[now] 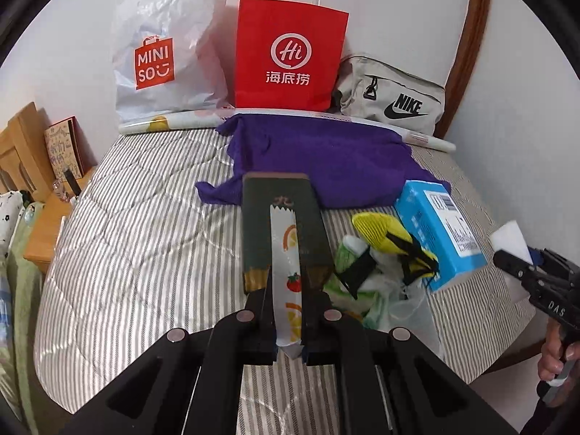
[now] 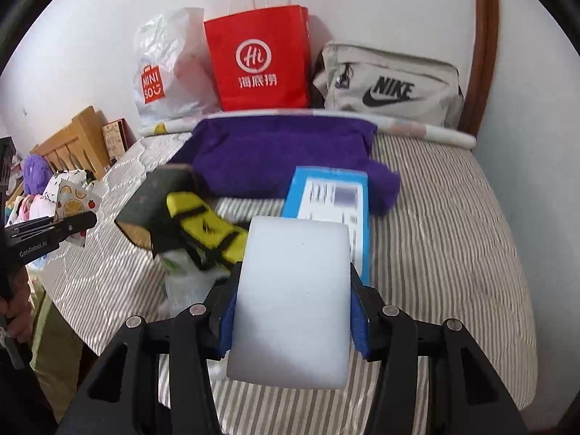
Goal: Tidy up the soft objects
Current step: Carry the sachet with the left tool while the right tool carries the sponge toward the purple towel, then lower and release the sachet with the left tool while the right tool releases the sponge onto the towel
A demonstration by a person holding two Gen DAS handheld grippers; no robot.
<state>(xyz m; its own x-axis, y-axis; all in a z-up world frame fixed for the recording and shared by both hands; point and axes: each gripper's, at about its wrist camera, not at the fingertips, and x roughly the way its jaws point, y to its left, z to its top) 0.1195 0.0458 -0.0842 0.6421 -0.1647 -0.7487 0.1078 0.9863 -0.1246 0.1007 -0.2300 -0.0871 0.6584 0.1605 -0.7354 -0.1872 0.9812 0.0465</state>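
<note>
My left gripper is shut on a thin white fruit-printed sachet, held edge-on above the striped bed; it also shows in the right wrist view. My right gripper is shut on a white foam block; it shows at the right edge of the left wrist view. On the bed lie a purple cloth, a yellow-and-black mesh item, a dark green box and a blue box.
Against the wall stand a white Miniso plastic bag, a red paper bag and a grey Nike pouch, with a rolled sheet in front. A wooden headboard and bedside shelf are at left.
</note>
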